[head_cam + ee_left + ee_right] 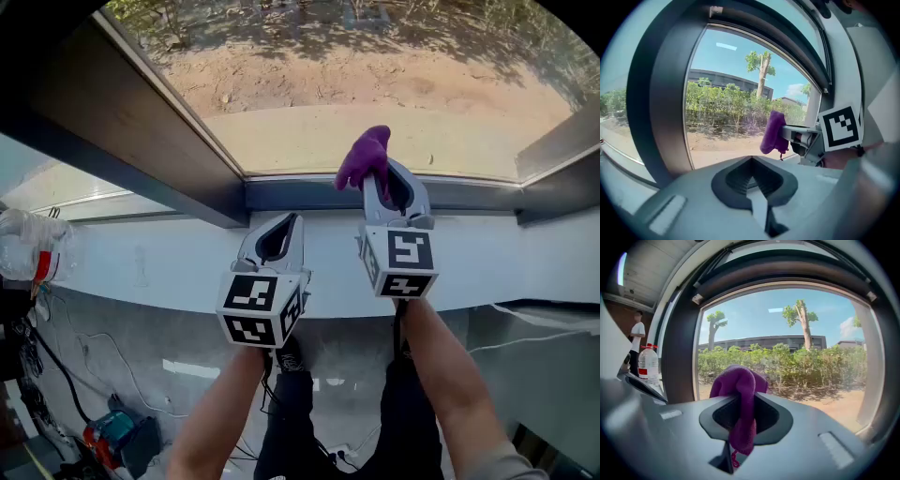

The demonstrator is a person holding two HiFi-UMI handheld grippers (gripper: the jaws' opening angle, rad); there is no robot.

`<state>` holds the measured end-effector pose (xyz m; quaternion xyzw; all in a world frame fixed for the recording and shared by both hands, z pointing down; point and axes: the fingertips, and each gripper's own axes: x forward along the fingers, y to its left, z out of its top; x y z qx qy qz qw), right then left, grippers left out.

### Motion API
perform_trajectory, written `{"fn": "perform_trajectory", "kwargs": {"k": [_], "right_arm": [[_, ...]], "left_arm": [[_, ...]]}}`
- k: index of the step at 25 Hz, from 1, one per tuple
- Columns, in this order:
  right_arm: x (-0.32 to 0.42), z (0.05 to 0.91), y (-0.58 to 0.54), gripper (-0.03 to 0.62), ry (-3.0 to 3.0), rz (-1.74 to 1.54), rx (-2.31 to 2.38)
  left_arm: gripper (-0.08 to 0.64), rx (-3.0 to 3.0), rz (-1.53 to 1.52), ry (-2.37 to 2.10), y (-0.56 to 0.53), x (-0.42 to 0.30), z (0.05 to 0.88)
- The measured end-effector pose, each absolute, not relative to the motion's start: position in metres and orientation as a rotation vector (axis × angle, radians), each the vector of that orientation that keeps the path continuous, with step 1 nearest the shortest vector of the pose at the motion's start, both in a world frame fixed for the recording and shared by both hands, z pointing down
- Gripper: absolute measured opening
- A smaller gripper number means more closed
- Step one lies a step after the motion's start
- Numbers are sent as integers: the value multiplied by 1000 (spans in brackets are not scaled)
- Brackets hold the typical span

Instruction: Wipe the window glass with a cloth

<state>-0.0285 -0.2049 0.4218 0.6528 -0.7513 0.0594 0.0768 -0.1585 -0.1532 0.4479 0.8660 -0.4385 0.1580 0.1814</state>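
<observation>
- The left hand-held gripper (282, 221) sat nearest, over the white windowsill (141, 267), with its jaws closed together and nothing between them.
- The right hand-held gripper (379, 171) reached further forward, clamped on a purple cloth (366, 156) just at the window glass (394, 84).
- Only the left gripper view gave the cloth (772, 132) side-on, hanging from the right hand-held gripper's tip.
- Only the right gripper view showed the cloth (739, 380) trailing back between the jaws, plus a water bottle (648, 363) and a standing person (636, 342) at the left.

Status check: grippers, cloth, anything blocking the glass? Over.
Left gripper shut, empty. Right gripper shut on purple cloth, at lower edge of window glass; contact unclear. Nothing seen blocking.
</observation>
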Motion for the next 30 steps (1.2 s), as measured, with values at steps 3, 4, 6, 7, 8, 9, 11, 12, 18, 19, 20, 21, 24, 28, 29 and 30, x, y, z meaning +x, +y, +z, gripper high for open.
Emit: {"fn": "perform_trajectory", "kwargs": {"k": [3, 4, 6, 7, 8, 9, 11, 12, 18, 19, 20, 21, 24, 28, 29, 30], "right_arm": [[-97, 421, -220, 87, -2347, 147, 1816], [-116, 421, -225, 87, -2370, 142, 1776], [-153, 424, -233, 87, -2409, 133, 1705], [-170, 424, -238, 87, -2430, 127, 1670], [-186, 424, -242, 87, -2452, 119, 1635], [-201, 424, -246, 87, -2474, 110, 1599], [-227, 427, -254, 87, -2504, 100, 1533], [-237, 431, -258, 87, -2510, 96, 1510], [-268, 449, -293, 87, -2484, 114, 1490], [-268, 451, -297, 87, -2481, 118, 1496], [-268, 453, -299, 85, -2480, 119, 1506], [-267, 454, -299, 84, -2481, 120, 1521], [-265, 454, -299, 84, -2486, 132, 1538], [-257, 450, -296, 84, -2496, 123, 1525], [-252, 450, -295, 84, -2497, 122, 1529], [-245, 450, -294, 84, -2496, 121, 1535]], "left_arm": [[0, 2417, 441, -1270, -152, -197, 451], [0, 2410, 440, -1276, -151, -208, 452], [0, 2397, 440, -1291, -151, -231, 456], [0, 2390, 440, -1299, -152, -242, 456], [0, 2383, 441, -1308, -153, -253, 457], [0, 2377, 443, -1316, -154, -263, 458], [0, 2370, 453, -1323, -152, -279, 461], [0, 2368, 458, -1323, -151, -285, 463], [0, 2356, 464, -1320, -148, -317, 471], [0, 2357, 468, -1316, -147, -318, 473], [0, 2359, 473, -1313, -146, -318, 475], [0, 2358, 479, -1311, -146, -318, 477], [0, 2348, 485, -1319, -148, -318, 481], [0, 2354, 491, -1324, -152, -307, 481], [0, 2358, 494, -1323, -153, -302, 481], [0, 2362, 498, -1320, -153, -297, 482]]}}
